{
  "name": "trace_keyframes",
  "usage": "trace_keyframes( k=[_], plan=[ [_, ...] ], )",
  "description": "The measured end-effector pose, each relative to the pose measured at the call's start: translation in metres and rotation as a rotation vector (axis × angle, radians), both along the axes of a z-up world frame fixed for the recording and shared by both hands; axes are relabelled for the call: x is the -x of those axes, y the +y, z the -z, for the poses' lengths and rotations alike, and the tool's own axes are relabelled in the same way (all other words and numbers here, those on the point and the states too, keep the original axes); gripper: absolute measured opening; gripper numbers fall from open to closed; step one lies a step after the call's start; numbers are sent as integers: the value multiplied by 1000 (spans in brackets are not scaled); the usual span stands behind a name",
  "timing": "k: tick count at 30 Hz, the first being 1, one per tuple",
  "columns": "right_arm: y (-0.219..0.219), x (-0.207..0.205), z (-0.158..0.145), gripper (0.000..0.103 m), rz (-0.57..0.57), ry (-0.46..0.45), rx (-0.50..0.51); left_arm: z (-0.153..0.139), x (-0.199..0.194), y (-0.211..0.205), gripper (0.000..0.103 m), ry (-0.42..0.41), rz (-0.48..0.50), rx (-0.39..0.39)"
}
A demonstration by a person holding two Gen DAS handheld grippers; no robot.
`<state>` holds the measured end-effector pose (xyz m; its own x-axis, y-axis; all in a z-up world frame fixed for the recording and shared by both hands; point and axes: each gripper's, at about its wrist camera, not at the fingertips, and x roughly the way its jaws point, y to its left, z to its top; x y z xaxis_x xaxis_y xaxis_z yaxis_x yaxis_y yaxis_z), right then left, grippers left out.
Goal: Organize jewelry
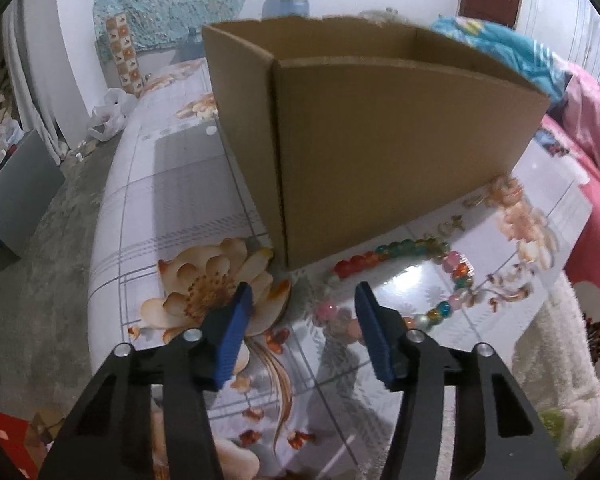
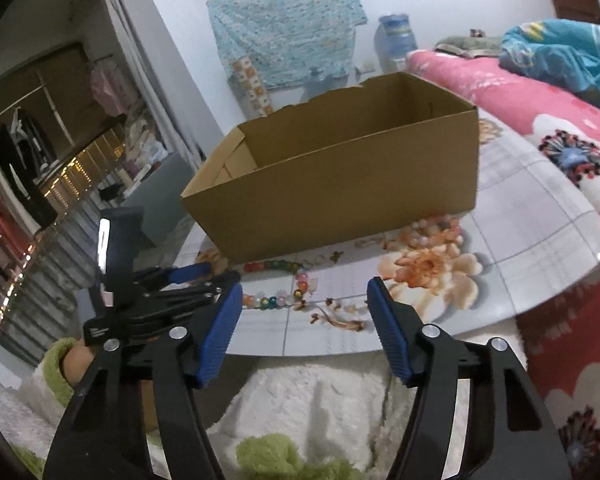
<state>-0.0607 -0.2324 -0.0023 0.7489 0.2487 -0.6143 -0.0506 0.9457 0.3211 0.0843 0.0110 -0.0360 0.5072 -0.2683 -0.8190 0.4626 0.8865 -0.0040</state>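
Lying along the bench's near edge just in front of the open cardboard box (image 1: 380,152), the bead necklace (image 1: 400,252) awaits pickup; the left hand-held gripper (image 1: 302,308) hovers released over it, the right hand-held gripper (image 2: 304,300) equally spread, empty.

Multicolored bead necklace (image 1: 416,280) lies looped beside open cardboard box (image 1: 380,152).

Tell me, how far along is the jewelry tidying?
Barely begun, it seems. Nothing looks done: the bead necklace lies on the table beside the cardboard box, and the visible part of the box interior looks empty. In hand: nothing; the left gripper hangs open near the beads, and the right gripper is open too. Left: picking up the necklace and boxing it.
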Motion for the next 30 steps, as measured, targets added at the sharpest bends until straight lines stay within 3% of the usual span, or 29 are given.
trace_keyframes(
  k=[3,5,7,8,10,15,30],
  plan=[
    [4,-11,6,50,-21,23,4,4,-1,-6,42,-10,12,-25],
    [6,-19,10,41,-39,42,-8,5,0,-6,33,-14,28,-26],
    [9,-25,14,32,-53,58,-16,5,2,-8,12,-19,51,-40],
    [11,-28,16,25,-67,65,-22,5,4,-10,11,-26,63,-56],
    [13,-33,19,21,-87,78,-31,5,9,-11,10,-43,83,-78],
    [20,-45,27,17,-134,112,-38,6,16,-4,9,-34,99,-47],
    [41,-84,50,15,-180,201,117,6,12,0,11,-22,90,11]
  ],
)
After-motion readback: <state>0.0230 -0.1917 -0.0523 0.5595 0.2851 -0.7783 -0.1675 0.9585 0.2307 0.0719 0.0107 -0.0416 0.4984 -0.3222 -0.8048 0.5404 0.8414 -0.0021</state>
